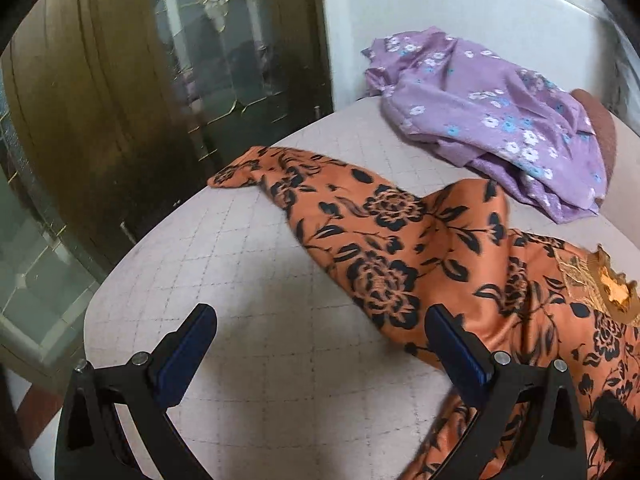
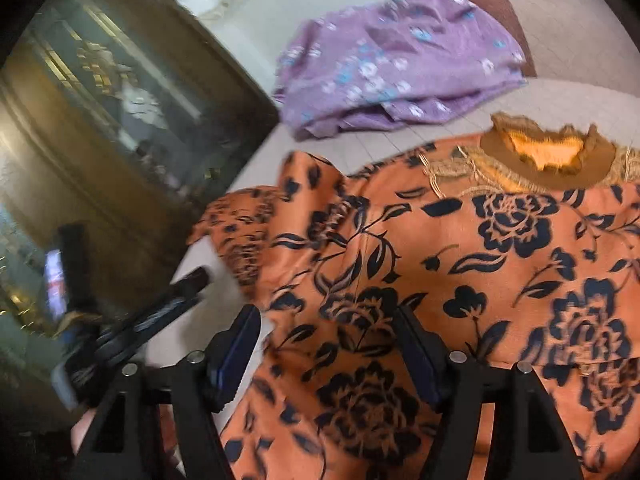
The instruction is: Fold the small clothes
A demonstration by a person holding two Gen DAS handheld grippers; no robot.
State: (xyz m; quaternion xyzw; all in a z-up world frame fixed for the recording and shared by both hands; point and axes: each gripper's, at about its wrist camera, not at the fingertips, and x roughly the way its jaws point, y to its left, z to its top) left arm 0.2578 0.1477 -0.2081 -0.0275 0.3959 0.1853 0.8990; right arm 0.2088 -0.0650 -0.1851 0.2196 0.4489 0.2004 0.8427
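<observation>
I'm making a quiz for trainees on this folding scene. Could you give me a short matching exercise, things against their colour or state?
Things:
1. orange garment
2. purple garment
3. left tool
4. neckline trim

Descriptions:
A. open, over bare quilted surface
B. bunched, with white and blue flowers
C. brown with gold fringe
D. spread out, with black flower print

Pairs: 1-D, 2-B, 3-A, 4-C

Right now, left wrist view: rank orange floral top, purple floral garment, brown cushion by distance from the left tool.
1. Orange floral top: nearest, under the left tool's right finger.
2. Purple floral garment: farther back, right of centre.
3. Brown cushion: farthest, far right, partly behind the purple garment.
</observation>
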